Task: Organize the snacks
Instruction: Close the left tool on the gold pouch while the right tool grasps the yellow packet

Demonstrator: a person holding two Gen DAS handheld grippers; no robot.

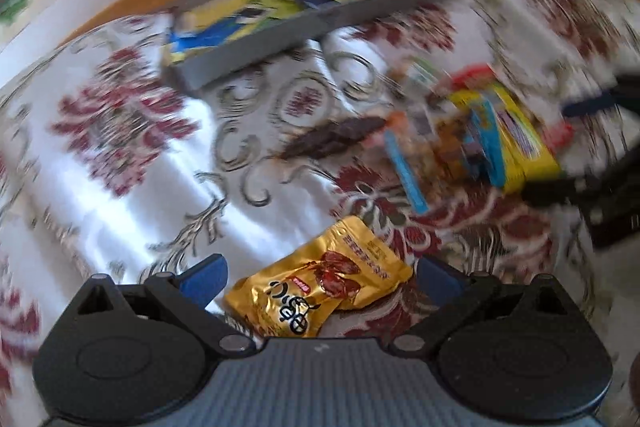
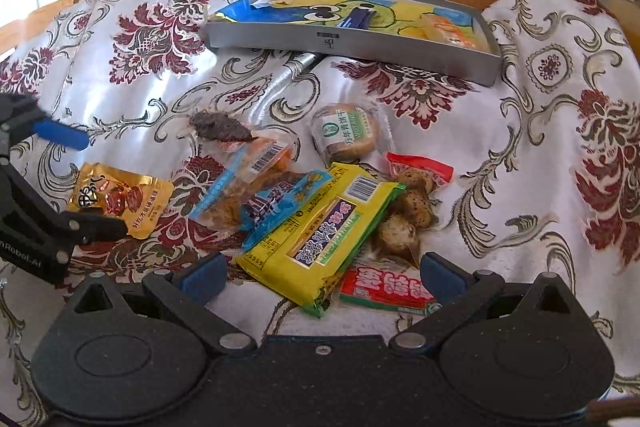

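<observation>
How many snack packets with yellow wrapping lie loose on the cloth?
1: the big yellow packet on top of the pile, in front of the right gripper. Others may be hidden beneath. The gold packet lies apart, left.

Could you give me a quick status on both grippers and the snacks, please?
Left gripper open around gold snack packet. Right gripper open over yellow packet in the pile. Grey tray beyond, path clear.

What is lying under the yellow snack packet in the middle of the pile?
The yellow packet rests on a blue packet, a clear bag of brown round snacks and a red-green packet. The parts beneath it are covered, so anything more there cannot be seen.
</observation>
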